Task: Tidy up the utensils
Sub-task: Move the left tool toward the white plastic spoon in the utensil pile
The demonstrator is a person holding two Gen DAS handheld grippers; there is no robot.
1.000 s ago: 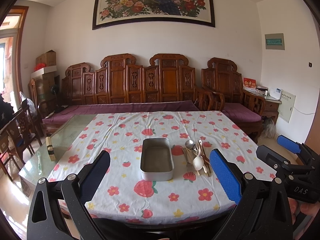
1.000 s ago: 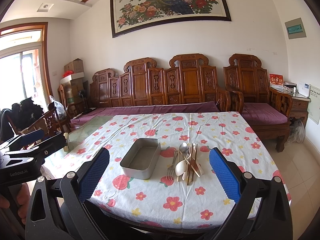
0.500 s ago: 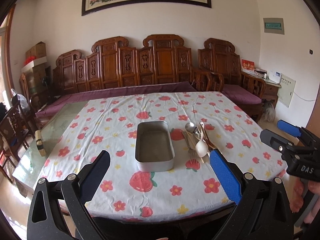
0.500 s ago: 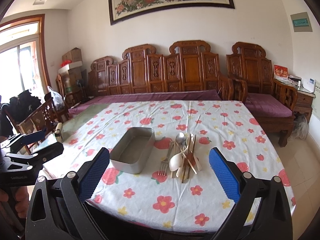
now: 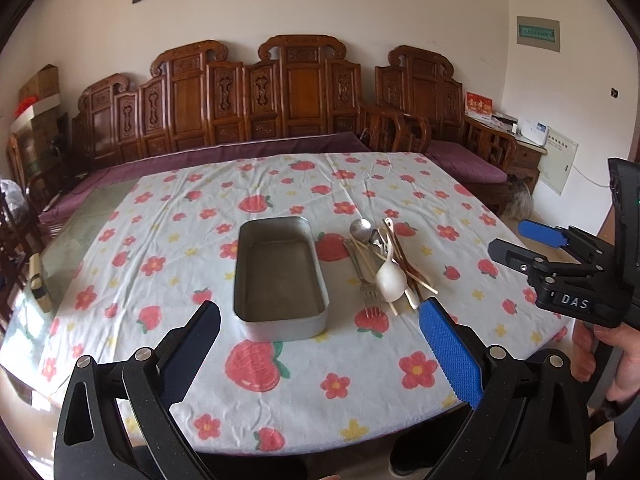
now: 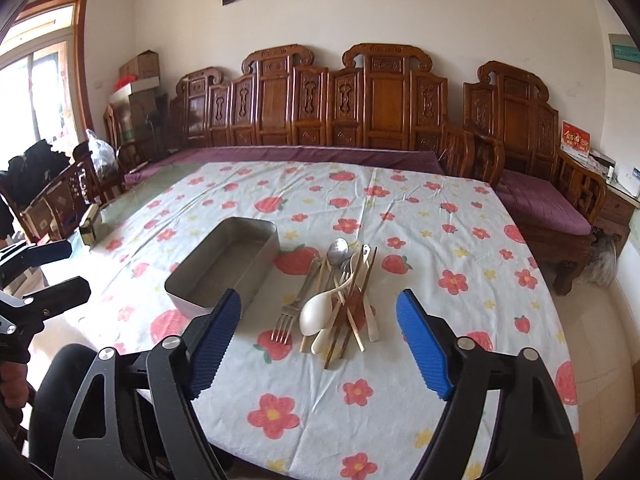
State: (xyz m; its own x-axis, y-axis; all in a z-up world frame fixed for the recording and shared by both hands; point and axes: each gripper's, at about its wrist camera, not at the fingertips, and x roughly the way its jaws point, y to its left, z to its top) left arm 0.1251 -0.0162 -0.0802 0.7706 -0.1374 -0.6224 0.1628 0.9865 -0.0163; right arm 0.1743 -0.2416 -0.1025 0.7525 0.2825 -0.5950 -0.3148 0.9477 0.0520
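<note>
On the table [image 5: 280, 408], covered by a cloth printed with strawberries and flowers, an empty metal tray [image 5: 280, 276] lies lengthwise near the middle. Just beside it, at its 3 o'clock, lies a loose pile of utensils [image 6: 340, 300]: a fork [image 6: 294, 306], a metal spoon [image 6: 337, 249], a white ceramic spoon [image 6: 320, 312] and several chopsticks [image 6: 356, 312] crossing one another. The left hand-held gripper [image 5: 320, 344] hovers over the near table edge with its jaws spread wide and nothing between them. The right hand-held gripper [image 6: 320, 336] points at the pile from 6 o'clock; its jaws are closing but still apart, touching nothing.
</note>
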